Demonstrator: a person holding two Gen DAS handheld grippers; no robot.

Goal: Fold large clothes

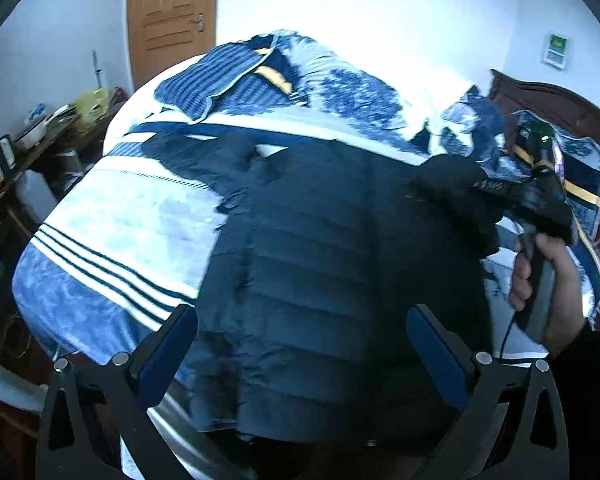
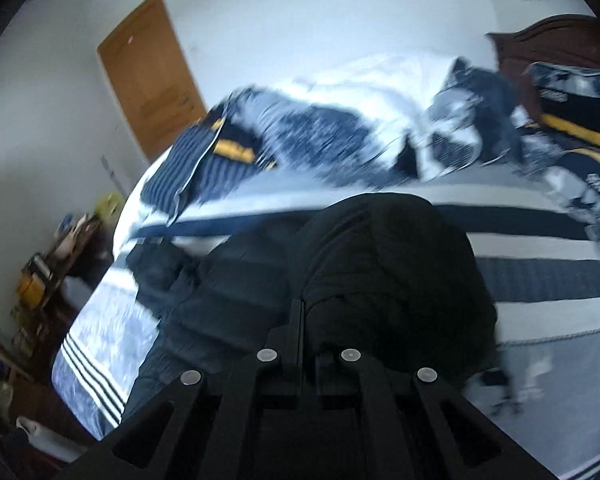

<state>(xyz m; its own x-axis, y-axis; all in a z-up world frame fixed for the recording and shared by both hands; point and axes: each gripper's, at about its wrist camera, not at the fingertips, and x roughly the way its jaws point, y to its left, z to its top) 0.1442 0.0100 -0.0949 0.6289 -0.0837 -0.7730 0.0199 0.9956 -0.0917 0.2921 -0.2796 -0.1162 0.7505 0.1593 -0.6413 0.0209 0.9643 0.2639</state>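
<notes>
A dark navy puffer jacket (image 1: 320, 240) lies spread on the bed (image 1: 120, 208), one sleeve (image 1: 204, 156) stretched to the far left. My left gripper (image 1: 300, 316) hovers over the jacket's near half, open, with nothing between its blue pads (image 1: 168, 356). At the right, a hand (image 1: 540, 276) holds my right gripper (image 1: 492, 190), which is shut on a bunch of the jacket's black fabric (image 1: 456, 192) raised off the bed. In the right wrist view the right gripper (image 2: 304, 320) has its fingers together, and the pinched fabric (image 2: 388, 264) bulges just ahead of them over the rest of the jacket (image 2: 220, 288).
A rumpled blue and white quilt (image 1: 348, 92) and a striped pillow (image 1: 200, 88) lie across the far side of the bed. A dark wooden headboard (image 1: 548, 100) stands at the right. A cluttered desk (image 1: 32, 140) lines the left wall beside a wooden door (image 1: 172, 16).
</notes>
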